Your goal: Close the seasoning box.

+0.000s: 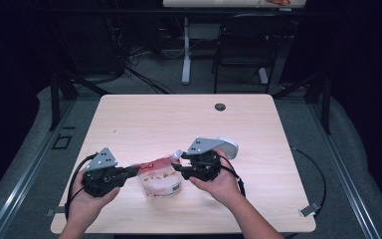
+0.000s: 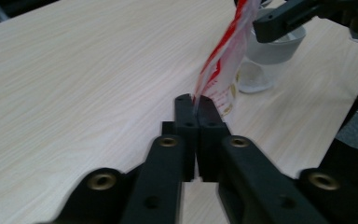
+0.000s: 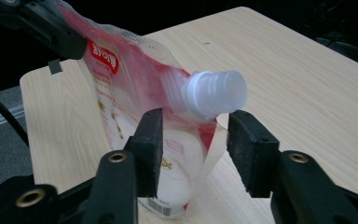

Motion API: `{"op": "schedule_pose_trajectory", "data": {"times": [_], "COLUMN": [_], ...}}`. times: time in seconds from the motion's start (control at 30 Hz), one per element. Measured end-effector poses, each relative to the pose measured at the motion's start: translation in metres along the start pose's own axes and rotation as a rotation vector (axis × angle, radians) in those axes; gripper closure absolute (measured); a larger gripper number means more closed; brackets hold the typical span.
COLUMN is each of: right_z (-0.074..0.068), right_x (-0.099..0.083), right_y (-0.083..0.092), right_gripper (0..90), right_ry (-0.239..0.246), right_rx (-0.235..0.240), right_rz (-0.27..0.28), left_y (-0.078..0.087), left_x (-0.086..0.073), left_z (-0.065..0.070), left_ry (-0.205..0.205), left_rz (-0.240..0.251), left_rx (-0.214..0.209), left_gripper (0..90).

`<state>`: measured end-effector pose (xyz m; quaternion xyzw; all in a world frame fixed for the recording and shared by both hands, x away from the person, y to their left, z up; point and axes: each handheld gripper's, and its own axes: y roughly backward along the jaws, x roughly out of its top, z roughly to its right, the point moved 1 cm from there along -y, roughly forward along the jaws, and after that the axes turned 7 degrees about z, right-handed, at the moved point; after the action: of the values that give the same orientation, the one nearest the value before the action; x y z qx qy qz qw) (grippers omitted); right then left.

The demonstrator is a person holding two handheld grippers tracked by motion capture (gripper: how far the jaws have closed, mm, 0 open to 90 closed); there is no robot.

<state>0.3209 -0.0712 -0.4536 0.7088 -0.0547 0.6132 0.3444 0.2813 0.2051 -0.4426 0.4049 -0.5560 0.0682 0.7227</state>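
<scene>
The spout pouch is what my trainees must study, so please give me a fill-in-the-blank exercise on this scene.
1. The left hand-held gripper is shut on the pouch's ____ edge.
2. The pouch's spout is coloured ____.
3. The right hand-held gripper's jaws stand ____ beside the spout.
4. The pouch stands on a ____ table.

Missing words: top; white; open; wooden

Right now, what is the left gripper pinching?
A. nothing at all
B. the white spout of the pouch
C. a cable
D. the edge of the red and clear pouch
D: in the left gripper view the left gripper has its jaws shut together on the thin edge of the pouch, while the white spout sits free between the right gripper's open jaws.
</scene>
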Motion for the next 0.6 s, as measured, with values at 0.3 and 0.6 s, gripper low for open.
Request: {"op": "schedule_pose_trajectory", "data": {"times": [0.3,0.6], "right_z": [0.002,0.010], "right_x": [-0.001,-0.002], "right_y": [0.004,0.013], "right_gripper": [60.2,60.2], "right_ry": [0.004,-0.014], "right_rx": [-0.027,-0.061], "right_rz": [-0.006,0.002], "left_y": [-0.007,-0.023], "left_x": [0.007,0.018], "left_z": [-0.001,-0.002], "left_ry": [-0.012,-0.017], "left_rz": [-0.004,-0.002], "left_rx": [0.017,0.009], "left_gripper": [90.0,90.0]}}
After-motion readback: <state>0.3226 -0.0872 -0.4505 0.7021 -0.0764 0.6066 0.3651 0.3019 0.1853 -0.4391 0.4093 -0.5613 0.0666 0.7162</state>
